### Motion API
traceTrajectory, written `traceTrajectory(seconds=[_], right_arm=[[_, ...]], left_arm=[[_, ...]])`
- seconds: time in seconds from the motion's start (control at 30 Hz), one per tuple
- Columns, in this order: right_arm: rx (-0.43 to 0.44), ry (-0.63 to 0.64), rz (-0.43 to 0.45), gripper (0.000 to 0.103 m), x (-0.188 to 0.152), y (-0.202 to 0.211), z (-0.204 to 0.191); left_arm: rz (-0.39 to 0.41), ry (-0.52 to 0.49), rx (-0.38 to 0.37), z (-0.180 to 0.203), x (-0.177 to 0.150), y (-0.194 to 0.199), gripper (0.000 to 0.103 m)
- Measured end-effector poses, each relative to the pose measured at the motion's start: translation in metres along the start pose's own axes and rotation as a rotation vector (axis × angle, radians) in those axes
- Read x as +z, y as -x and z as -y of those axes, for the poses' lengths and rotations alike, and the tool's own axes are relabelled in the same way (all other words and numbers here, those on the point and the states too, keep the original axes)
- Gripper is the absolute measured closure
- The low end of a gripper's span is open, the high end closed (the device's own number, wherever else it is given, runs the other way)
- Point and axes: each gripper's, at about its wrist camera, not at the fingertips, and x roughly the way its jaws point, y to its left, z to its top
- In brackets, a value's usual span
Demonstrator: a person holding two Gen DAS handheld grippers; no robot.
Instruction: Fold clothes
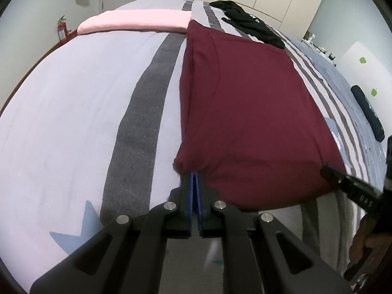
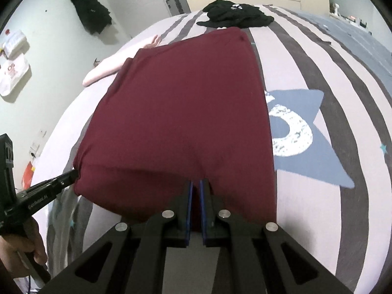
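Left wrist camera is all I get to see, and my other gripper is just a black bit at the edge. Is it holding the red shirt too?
Observer: Yes. In the right wrist view the right gripper is shut on the near edge of the maroon garment, with cloth pinched between its blue pads.
Operator: What's on the bed next to it on that side?
Observer: A big blue star printed on the bedcover, with a cracked white mark on it, right beside the garment's edge.
Operator: How does my left gripper look from there?
Observer: The left gripper has its tip at the garment's other near corner, and a hand grips its handle.
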Motion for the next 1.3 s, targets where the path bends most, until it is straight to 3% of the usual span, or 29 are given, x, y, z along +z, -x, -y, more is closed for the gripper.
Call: traceTrajectory(seconds=[0.1,0.27,0.4,0.53,0.67,0.83,1.0,1.1,1.3], right_arm=[[-0.004,0.000,-0.012,0.097,0.007,0.004,-0.002],[0.007,0.013,0.042,0.097,0.034,0.016,-0.008],[-0.009,0.011,0.058,0.097,0.057,-0.001,-0.004],[-0.030,-0.007,0.062,0.097,0.073,-0.021,0.002],[-0.034,-0.033,0.022,0.101,0.070,-0.037,0.019],[-0.034,-0.029,0.032,0.095,0.090,-0.033,0.023],[-0.038,0.005,0.082,0.095,0.137,-0.049,0.018],[-0.041,0.013,0.118,0.095,0.170,-0.064,0.017],[-0.071,0.026,0.140,0.095,0.216,-0.100,0.021]], left_arm=[[0.049,-0.003,0.017,0.003,0.011,0.017,0.099],[0.113,0.002,-0.012,0.008,0.044,0.013,0.099],[0.094,-0.036,-0.027,0.016,0.060,-0.013,0.099],[0.042,-0.044,-0.018,0.014,0.056,-0.044,0.096],[0.023,-0.021,-0.035,0.009,0.059,-0.045,0.094],[0.091,-0.069,-0.017,0.019,0.095,-0.036,0.094],[0.134,-0.126,-0.030,0.034,0.159,-0.068,0.094],[0.119,-0.158,0.005,0.033,0.183,-0.093,0.094],[0.087,-0.181,0.056,0.020,0.202,-0.122,0.093]])
